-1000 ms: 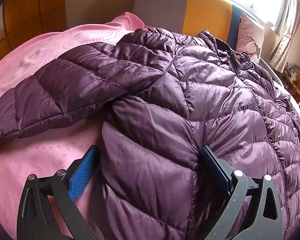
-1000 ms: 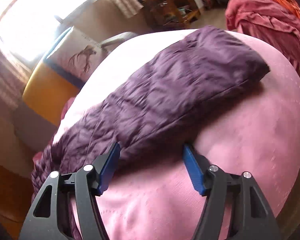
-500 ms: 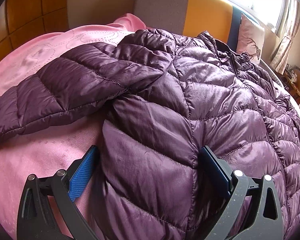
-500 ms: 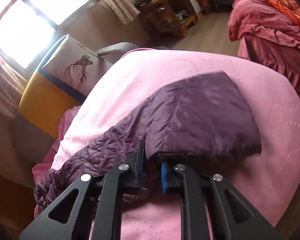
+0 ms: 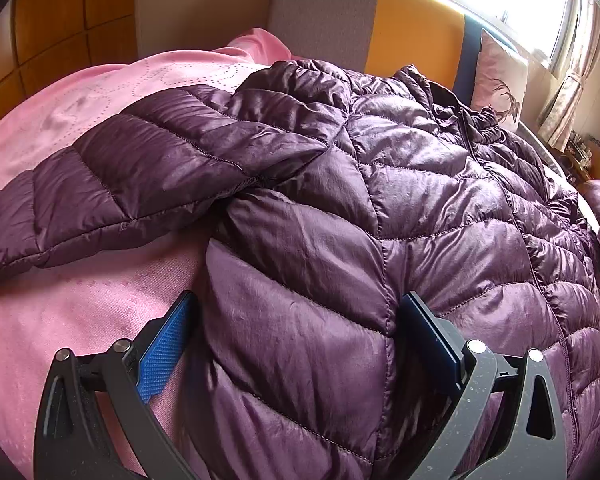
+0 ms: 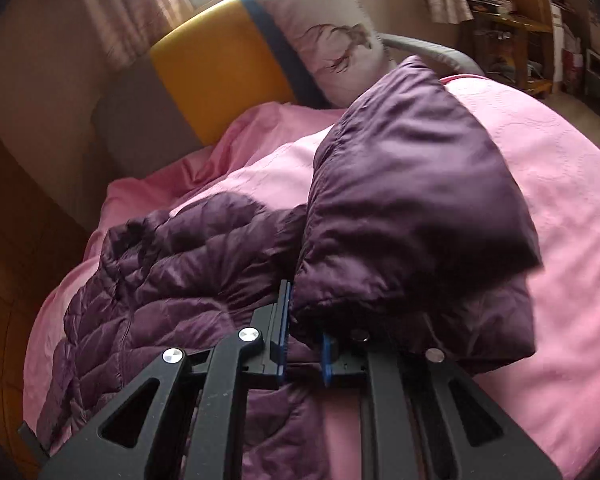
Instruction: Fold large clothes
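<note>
The right claw (image 6: pixel 302 350) is clenched on the cuff end of the sleeve (image 6: pixel 412 216), which hangs lifted above the pink bed cover (image 6: pixel 572 240). The left claw (image 5: pixel 296 340) stands released, its fingers on either side of the side edge of the purple down jacket (image 5: pixel 380 216), low near the hem and gripping nothing. The jacket lies spread, front up, on the bed.

To do this step well, I judge the sleeve should be carried across the chest and laid flat along the zipper line (the shiny fabric slides easily). The left claw can press the body down meanwhile. Farther away, the other sleeve (image 5: pixel 112 184) waits, stretched outward, for its turn.
</note>
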Demonstrator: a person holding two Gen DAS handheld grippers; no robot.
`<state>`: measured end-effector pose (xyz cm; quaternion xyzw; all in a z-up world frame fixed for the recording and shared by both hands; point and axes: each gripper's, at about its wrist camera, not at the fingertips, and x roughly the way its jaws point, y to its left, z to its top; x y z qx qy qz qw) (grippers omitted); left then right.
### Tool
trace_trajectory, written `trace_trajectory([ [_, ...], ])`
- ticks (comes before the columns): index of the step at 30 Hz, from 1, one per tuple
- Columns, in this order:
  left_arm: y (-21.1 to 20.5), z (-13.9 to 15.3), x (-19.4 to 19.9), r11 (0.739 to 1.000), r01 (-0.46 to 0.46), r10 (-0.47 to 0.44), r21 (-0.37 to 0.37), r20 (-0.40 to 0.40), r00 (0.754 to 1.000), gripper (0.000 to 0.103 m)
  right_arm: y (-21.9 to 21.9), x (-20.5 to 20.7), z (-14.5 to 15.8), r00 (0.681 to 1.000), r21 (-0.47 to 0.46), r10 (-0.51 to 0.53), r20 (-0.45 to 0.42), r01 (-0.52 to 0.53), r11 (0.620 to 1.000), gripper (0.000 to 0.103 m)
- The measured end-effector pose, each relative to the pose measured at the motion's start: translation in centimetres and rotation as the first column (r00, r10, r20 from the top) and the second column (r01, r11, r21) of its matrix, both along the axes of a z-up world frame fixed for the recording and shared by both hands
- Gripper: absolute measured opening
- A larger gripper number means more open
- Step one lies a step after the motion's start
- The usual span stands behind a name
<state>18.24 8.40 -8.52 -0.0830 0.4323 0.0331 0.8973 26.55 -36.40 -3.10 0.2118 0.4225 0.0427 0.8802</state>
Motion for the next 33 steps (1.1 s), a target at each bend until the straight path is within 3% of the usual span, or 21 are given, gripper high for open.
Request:
trace_trajectory([
  [8,0.0,0.0,-0.1,1.000,0.003,-0.003,-0.006,0.001,1.000,0.099,13.9,1.6,-2.0,0.964,-0.112,0.261,-0.059,-0.266,0.958,0.015],
  [10,0.0,0.0,-0.2,1.000,0.003,-0.003,-0.002,0.001,1.000,0.099,15.7,1.9,-2.5,0.954,-0.117,0.292,-0.072,-0.299,0.947,0.029],
  [11,0.0,0.0,-0.1,1.000,0.003,-0.003,-0.001,0.000,1.000,0.099,16.5,1.9,-2.7,0.950,-0.120,0.303,-0.070,-0.310,0.943,0.047],
  [12,0.0,-0.1,-0.1,1.000,0.003,-0.003,0.000,-0.001,1.000,0.099,17.2,1.8,-2.8,0.947,-0.126,0.316,-0.063,-0.321,0.939,0.056],
  [14,0.0,-0.1,-0.1,1.000,0.004,-0.004,0.001,-0.001,1.000,0.099,18.2,1.2,-2.7,0.941,-0.146,0.334,-0.051,-0.338,0.930,0.067],
  [15,0.0,-0.1,-0.1,1.000,0.004,-0.004,0.002,-0.001,1.000,0.099,18.4,1.0,-2.7,0.938,-0.145,0.343,-0.047,-0.346,0.927,0.078],
  [18,-0.1,0.2,0.2,1.000,0.004,-0.004,0.011,-0.018,1.000,0.099,18.2,-0.7,-2.3,0.936,-0.132,0.352,-0.017,-0.351,0.927,0.089],
  [20,-0.4,0.9,0.4,0.999,0.010,-0.009,0.032,-0.028,1.000,0.095,17.1,-2.0,-2.2,0.940,-0.109,0.340,0.000,-0.338,0.935,0.093],
  [25,-2.1,5.0,0.3,0.995,0.096,-0.096,0.002,0.076,0.993,0.093,12.9,-5.5,-2.7,0.960,-0.003,0.279,0.006,-0.279,0.960,0.095],
  [29,-5.2,6.7,3.3,0.964,0.237,-0.232,-0.119,0.060,0.971,0.088,10.4,-7.3,-4.4,0.980,0.030,0.200,-0.021,-0.200,0.979,0.095],
  [33,-8.0,6.2,7.6,0.929,0.281,-0.290,-0.239,-0.002,0.957,0.082,9.9,-8.0,-4.9,0.978,0.014,0.207,-0.007,-0.207,0.978,0.095],
])
